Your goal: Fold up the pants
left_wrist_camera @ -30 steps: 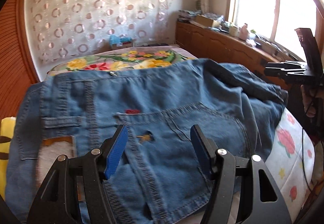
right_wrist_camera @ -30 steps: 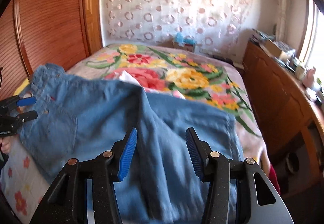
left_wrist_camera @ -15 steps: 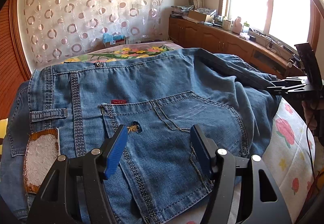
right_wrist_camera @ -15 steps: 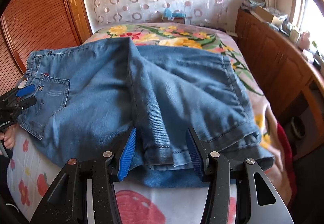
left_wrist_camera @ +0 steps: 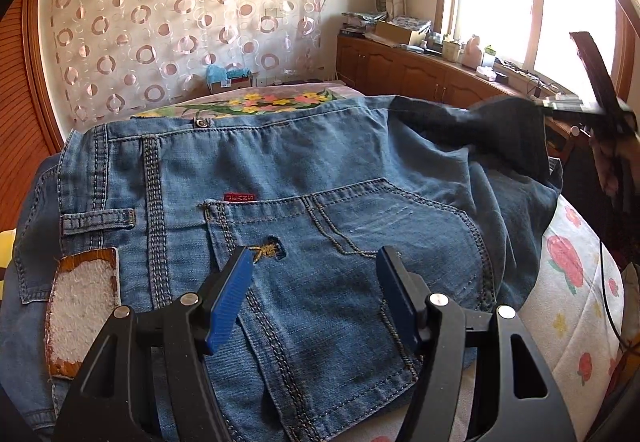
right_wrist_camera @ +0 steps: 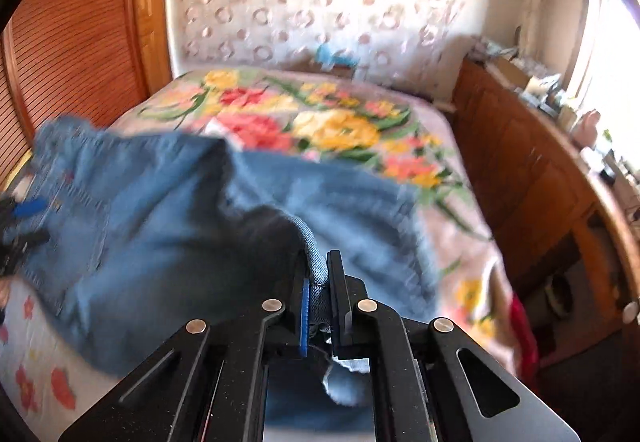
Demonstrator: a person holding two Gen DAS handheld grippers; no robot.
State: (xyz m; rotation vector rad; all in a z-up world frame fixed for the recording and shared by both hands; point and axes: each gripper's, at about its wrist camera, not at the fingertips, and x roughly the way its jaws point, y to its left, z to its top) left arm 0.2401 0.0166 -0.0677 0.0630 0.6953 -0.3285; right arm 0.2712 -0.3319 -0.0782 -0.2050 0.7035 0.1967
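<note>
While my right gripper [right_wrist_camera: 318, 282] pinches a fold of the blue denim pants [left_wrist_camera: 320, 202], my left gripper [left_wrist_camera: 316, 282] hovers spread above their back pocket [left_wrist_camera: 360, 242].

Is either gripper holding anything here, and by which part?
The right gripper is shut on the jeans, pinching the leg end. The left gripper holds nothing, its jaws open above the back pocket.

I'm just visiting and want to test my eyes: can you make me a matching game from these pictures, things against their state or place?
Things:
1. left claw
2. right claw
3. blue denim jeans
4. small red fabric label

States:
A. spread on the flowered bed
B. open, holding nothing
C. above the back pocket
D. shut on a denim fold

Pairs: 1-B, 2-D, 3-A, 4-C
</note>
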